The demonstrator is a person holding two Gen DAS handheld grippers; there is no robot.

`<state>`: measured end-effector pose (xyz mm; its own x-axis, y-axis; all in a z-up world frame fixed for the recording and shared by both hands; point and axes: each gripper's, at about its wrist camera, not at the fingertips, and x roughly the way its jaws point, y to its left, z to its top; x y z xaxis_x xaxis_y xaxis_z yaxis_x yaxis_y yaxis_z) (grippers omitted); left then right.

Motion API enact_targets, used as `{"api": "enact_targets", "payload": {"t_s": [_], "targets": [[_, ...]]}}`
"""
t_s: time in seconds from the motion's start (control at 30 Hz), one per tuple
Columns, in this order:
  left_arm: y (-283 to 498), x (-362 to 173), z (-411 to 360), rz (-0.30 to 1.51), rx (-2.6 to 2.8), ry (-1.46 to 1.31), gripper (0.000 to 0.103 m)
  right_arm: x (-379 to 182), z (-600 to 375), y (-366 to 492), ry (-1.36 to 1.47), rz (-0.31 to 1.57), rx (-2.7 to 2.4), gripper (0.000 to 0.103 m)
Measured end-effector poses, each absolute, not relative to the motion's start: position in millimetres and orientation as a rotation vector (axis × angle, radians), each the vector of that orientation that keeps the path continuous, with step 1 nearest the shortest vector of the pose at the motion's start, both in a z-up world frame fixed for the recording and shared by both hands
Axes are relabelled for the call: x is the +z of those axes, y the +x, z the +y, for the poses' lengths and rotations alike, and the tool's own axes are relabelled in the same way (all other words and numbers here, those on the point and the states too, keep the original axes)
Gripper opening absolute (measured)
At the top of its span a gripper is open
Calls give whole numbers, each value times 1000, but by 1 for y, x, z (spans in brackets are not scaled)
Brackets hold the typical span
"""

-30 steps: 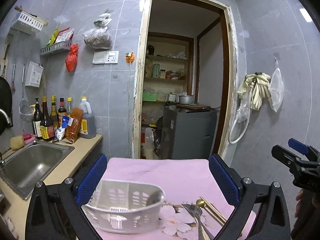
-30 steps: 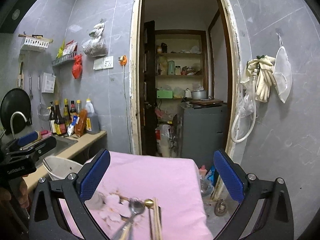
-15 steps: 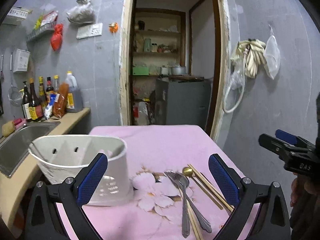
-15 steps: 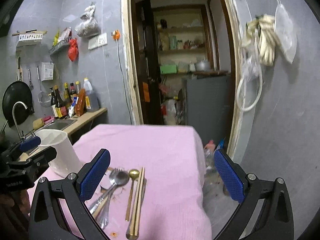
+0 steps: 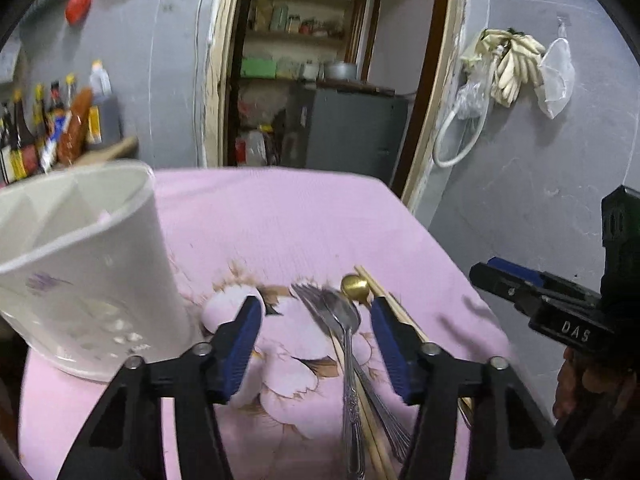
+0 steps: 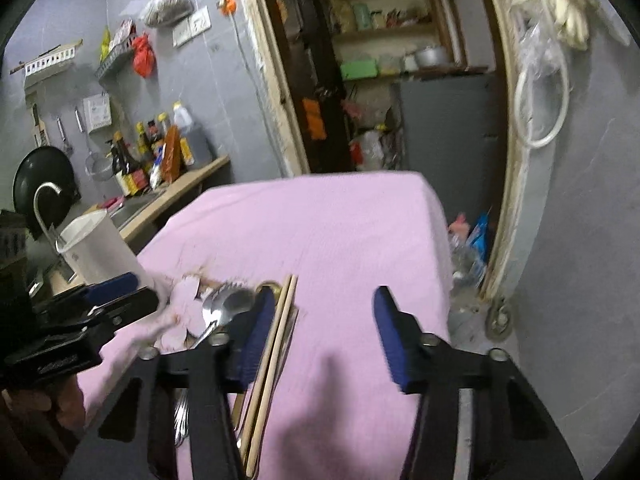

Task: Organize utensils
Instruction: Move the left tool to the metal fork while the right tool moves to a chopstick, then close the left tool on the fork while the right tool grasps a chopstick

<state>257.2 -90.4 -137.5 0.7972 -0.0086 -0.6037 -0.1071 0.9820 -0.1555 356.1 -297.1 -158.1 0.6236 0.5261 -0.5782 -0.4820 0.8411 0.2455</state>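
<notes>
**Two grippers above the utensil pile**

Silver spoon, fork, gold spoon and chopsticks lie right of the white holder. Left gripper and right gripper, jaws just narrowed, remain apart, clamping nothing.

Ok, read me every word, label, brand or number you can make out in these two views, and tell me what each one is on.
"DAS": white letters on the black body of the right gripper, seen from the left wrist view.
Raised lettering on the left gripper body: too blurred to read.
Labels on the sauce bottles by the sink: too small and blurred to read.
Nothing else is legible.
</notes>
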Motion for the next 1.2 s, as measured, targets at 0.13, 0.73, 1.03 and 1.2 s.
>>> {"api": "enact_targets", "payload": {"t_s": [0.13,0.73,1.03,1.2], "targets": [[270,-151,-90,698,48,-216,41,-174,-285,359,54,749,623,39],[300,-173,-82,788,61,-332,26,-202,-241,382,-35,912,653,34],[301,-174,-79,780,10,-396,11,-192,-237,374,-144,886,546,31],[303,-175,-79,787,11,-413,11,-191,-240,382,-137,902,553,30]]}}
